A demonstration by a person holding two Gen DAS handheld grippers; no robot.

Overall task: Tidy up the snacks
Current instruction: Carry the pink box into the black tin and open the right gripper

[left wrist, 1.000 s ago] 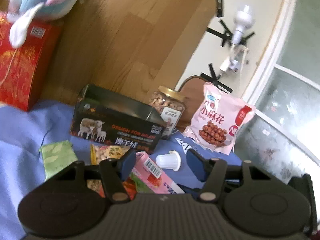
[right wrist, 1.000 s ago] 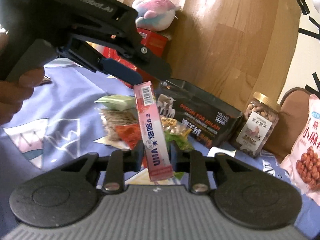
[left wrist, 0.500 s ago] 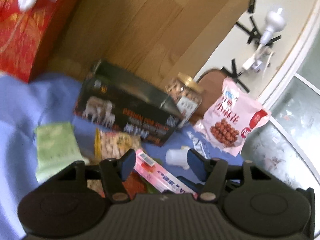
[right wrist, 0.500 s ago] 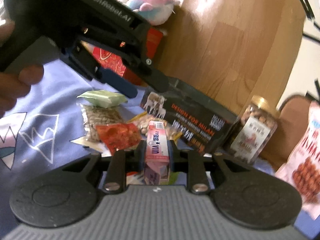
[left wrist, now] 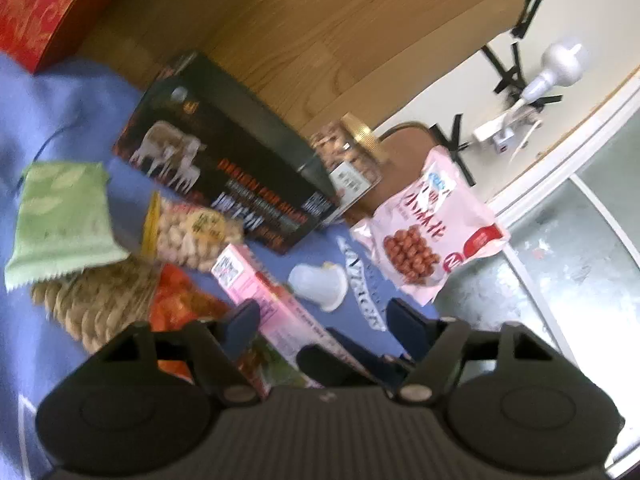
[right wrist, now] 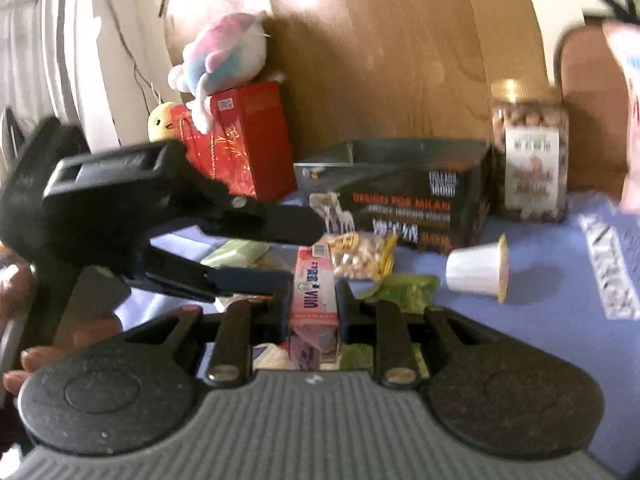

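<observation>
My right gripper is shut on a long pink snack box, which points away along its fingers. The same pink box lies between the fingers of my left gripper. That gripper's jaws are opening, and its pads stand off the box. In the right wrist view the left gripper reaches in from the left with a hand on its handle. An open black box stands behind a pile of small snack packets on the blue cloth.
The pile holds a green packet, a peanut packet and a red packet. A white jelly cup lies on its side. A nut jar, a pink snack bag and a red gift box with a plush toy line the wooden back.
The right gripper rolled, so the pink box went from standing upright to pointing away. The left gripper's jaws widened as it sank toward the snack pile and rolled.
</observation>
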